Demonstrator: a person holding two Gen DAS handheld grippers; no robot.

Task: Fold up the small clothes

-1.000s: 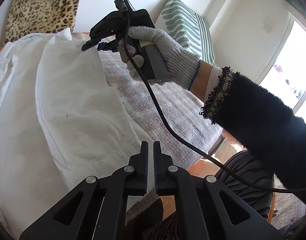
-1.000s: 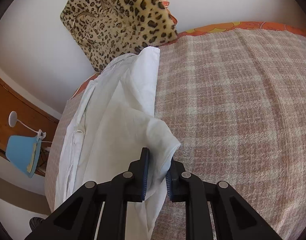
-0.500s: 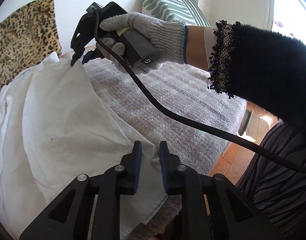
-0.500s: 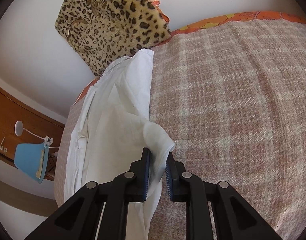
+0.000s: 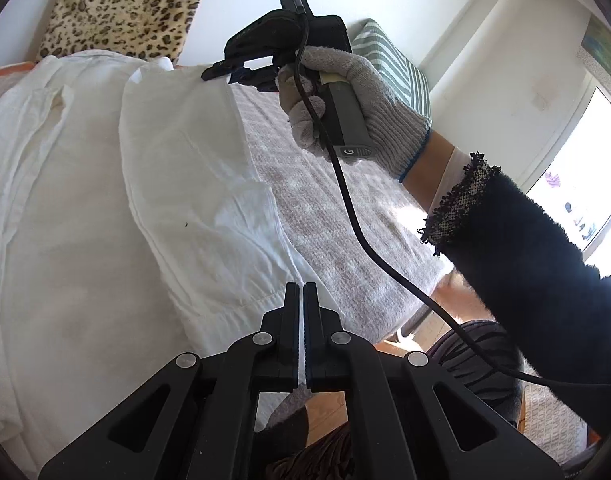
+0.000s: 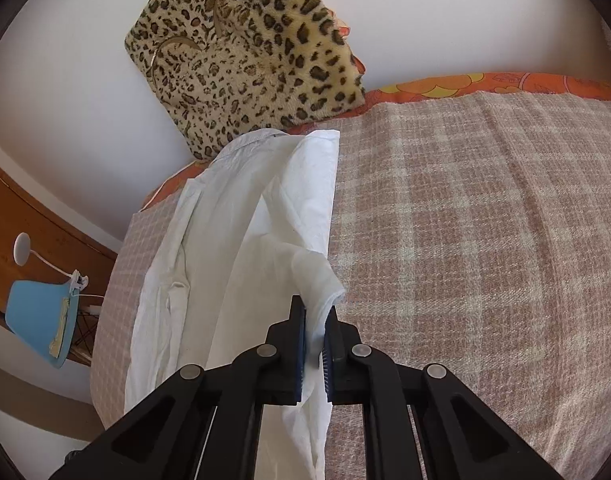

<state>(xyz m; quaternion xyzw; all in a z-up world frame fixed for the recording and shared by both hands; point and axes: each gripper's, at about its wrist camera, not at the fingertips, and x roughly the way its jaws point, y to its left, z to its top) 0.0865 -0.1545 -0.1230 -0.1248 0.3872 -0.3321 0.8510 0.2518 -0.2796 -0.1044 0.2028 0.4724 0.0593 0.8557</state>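
A white garment (image 5: 105, 200) lies on the bed with one side folded over itself. In the left wrist view my left gripper (image 5: 304, 286) is shut on the near hem, a thin strip of white cloth showing between its pads. A gloved hand (image 5: 357, 92) holds my right gripper (image 5: 217, 76) at the far corner of the same fold. In the right wrist view the right gripper (image 6: 314, 308) has a bunched edge of the garment (image 6: 241, 240) between its jaws, which are closing on it; that edge is lifted off the blanket.
The bed carries a pink plaid blanket (image 6: 465, 240). A leopard-print cushion (image 6: 245, 52) leans on the wall behind the garment, and a green striped cushion (image 5: 397, 68) stands further along. A blue lamp (image 6: 37, 320) is beside the bed. The gripper cable (image 5: 357, 224) hangs across.
The left jaws have come together on the hem. The right jaws have narrowed on the bunched cloth and risen a little with it.
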